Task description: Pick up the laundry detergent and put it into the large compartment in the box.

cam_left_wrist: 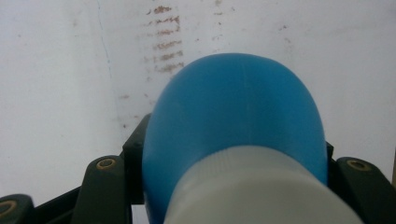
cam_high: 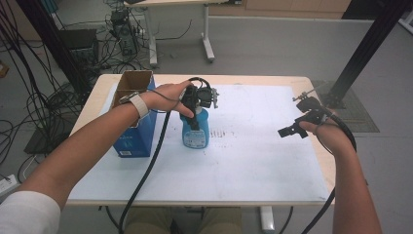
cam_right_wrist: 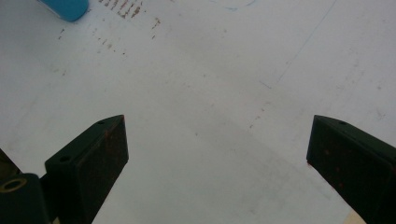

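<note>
A blue bottle [cam_high: 196, 132] with a white cap [cam_left_wrist: 254, 191] stands upright on the white sheet [cam_high: 243, 161], left of the middle. My left gripper [cam_high: 197, 111] comes from above and is shut on the bottle's upper part. In the left gripper view the bottle [cam_left_wrist: 233, 112] sits between the two black jaws of that gripper [cam_left_wrist: 233, 161], which press on its sides. My right gripper [cam_high: 298, 118] hovers over the right part of the sheet, open, with nothing between its jaws. In the right gripper view the gripper [cam_right_wrist: 217, 140] faces bare sheet, and a corner of the bottle [cam_right_wrist: 65, 7] shows top left.
An open blue cardboard box [cam_high: 134, 119] stands just left of the bottle, close to my left forearm. The sheet covers most of the wooden table [cam_high: 97, 97]. Faint brown marks [cam_left_wrist: 163, 46] stain the sheet. Cables and desk legs lie on the floor beyond.
</note>
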`<action>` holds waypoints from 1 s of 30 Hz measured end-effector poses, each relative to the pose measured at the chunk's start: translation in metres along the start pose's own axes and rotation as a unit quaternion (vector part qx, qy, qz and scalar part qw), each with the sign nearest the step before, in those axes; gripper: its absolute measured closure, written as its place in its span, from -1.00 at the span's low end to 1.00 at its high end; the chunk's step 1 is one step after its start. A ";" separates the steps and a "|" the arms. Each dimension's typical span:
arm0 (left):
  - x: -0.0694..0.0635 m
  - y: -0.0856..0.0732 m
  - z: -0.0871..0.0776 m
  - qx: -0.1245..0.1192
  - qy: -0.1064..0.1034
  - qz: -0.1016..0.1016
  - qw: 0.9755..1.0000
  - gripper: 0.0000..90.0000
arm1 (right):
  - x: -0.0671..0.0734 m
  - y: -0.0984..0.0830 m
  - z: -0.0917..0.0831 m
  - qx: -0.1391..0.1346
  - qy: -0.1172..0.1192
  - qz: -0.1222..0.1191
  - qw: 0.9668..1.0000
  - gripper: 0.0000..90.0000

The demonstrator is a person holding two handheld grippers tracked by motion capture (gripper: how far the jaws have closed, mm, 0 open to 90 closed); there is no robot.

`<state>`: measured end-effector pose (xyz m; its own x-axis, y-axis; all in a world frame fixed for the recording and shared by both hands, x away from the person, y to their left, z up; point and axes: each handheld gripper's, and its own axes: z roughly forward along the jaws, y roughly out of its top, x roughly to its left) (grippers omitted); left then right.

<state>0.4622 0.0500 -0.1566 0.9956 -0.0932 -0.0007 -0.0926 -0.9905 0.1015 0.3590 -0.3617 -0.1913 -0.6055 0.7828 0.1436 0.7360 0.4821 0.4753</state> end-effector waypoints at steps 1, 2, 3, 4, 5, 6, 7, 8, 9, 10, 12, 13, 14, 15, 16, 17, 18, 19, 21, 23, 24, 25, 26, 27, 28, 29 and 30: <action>0.000 0.000 0.000 0.000 0.000 0.000 1.000 -0.11 | 0.000 0.000 0.000 0.000 0.001 0.000 1.000 -0.88; 0.000 0.000 0.000 0.001 0.000 0.000 1.000 -0.11 | 0.000 0.000 0.001 0.000 0.001 0.000 1.000 -0.88; 0.000 0.000 0.000 0.001 0.000 0.000 1.000 -0.11 | 0.000 0.000 0.001 0.000 0.001 0.000 1.000 -0.88; 0.000 0.000 0.000 0.001 0.000 0.000 1.000 -0.11 | 0.000 0.000 0.001 0.000 0.001 0.000 1.000 -0.88; 0.000 0.000 0.000 0.001 0.000 0.000 1.000 -0.11 | 0.000 0.000 0.001 0.000 0.001 0.000 1.000 -0.88; 0.000 0.000 0.000 0.000 0.000 0.000 1.000 -0.11 | 0.000 0.000 0.001 0.000 0.001 0.000 1.000 -0.88; 0.000 0.000 0.000 0.001 0.001 0.001 1.000 -0.11 | 0.000 0.000 0.001 0.000 0.001 0.000 1.000 -0.88; 0.000 0.000 0.000 0.001 0.001 0.001 1.000 -0.11 | 0.000 0.000 0.001 0.000 0.001 0.000 1.000 -0.88; 0.000 0.000 0.000 0.000 0.001 0.000 1.000 -0.11 | 0.000 0.000 0.001 0.000 0.001 0.000 1.000 -0.88; 0.000 0.000 0.000 0.000 0.001 0.000 1.000 -0.11 | 0.000 0.000 0.001 0.000 0.001 0.000 1.000 -0.88; 0.000 0.000 0.000 0.000 0.000 0.000 1.000 -0.11 | 0.000 0.000 0.001 -0.001 0.001 -0.001 1.000 -0.88; 0.000 0.000 0.000 0.000 0.001 0.000 1.000 -0.11 | 0.000 -0.001 0.001 -0.001 0.001 0.000 1.000 -0.88; 0.000 0.000 0.000 0.000 0.001 0.000 1.000 -0.11 | 0.000 -0.001 0.001 0.000 0.001 0.001 1.000 -0.88; 0.000 0.000 0.000 0.000 0.001 0.000 1.000 -0.11 | 0.000 -0.001 0.001 0.000 0.001 0.001 1.000 -0.88; 0.000 0.000 0.000 0.000 0.001 0.000 1.000 -0.11 | 0.000 -0.001 0.001 0.000 0.001 0.001 1.000 -0.88; 0.000 0.000 0.000 0.000 0.001 -0.001 1.000 -0.11 | 0.000 -0.001 0.001 -0.001 0.000 0.001 1.000 -0.88; 0.000 0.000 0.000 0.000 0.001 -0.001 1.000 -0.11 | 0.000 -0.001 0.001 -0.001 0.000 0.001 1.000 -0.88; 0.000 0.000 0.000 0.000 0.001 -0.001 1.000 -0.11 | 0.000 -0.002 0.001 -0.002 0.001 0.001 1.000 -0.88; 0.000 0.000 0.000 0.000 0.001 -0.001 1.000 -0.11 | 0.000 -0.002 0.001 -0.003 0.001 0.002 1.000 -0.88; 0.000 0.000 0.000 0.000 0.001 -0.002 1.000 -0.11 | 0.000 -0.001 0.001 -0.004 0.001 0.000 1.000 -0.88; -0.001 0.000 0.000 0.000 0.002 -0.002 1.000 -0.12 | 0.001 -0.001 0.000 -0.003 0.001 0.001 1.000 -0.88; -0.001 0.000 0.000 0.000 0.002 -0.002 1.000 -0.12 | 0.001 -0.001 0.001 -0.004 0.001 -0.001 1.000 -0.88; -0.001 0.000 0.000 0.000 0.002 -0.002 1.000 -0.12 | 0.001 -0.001 0.000 -0.004 0.001 -0.001 1.000 -0.88; -0.001 0.000 0.000 0.001 0.002 -0.002 1.000 -0.12 | 0.001 -0.001 0.000 -0.004 0.001 -0.001 1.000 -0.88; -0.001 0.000 0.000 0.001 0.002 -0.002 1.000 -0.12 | 0.001 -0.001 0.000 -0.004 0.001 -0.001 1.000 -0.88; -0.001 0.000 0.000 0.001 0.002 -0.002 1.000 -0.12 | 0.001 -0.001 0.000 -0.004 0.001 -0.001 1.000 -0.88; -0.001 0.000 0.000 0.001 0.002 -0.003 1.000 -0.12 | 0.002 -0.001 0.000 -0.004 0.001 -0.001 1.000 -0.88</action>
<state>0.4617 0.0498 -0.1565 0.9961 -0.0879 0.0021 -0.0876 -0.9912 0.0997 0.3575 -0.3609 -0.1915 -0.6073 0.7814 0.1440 0.7325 0.4804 0.4824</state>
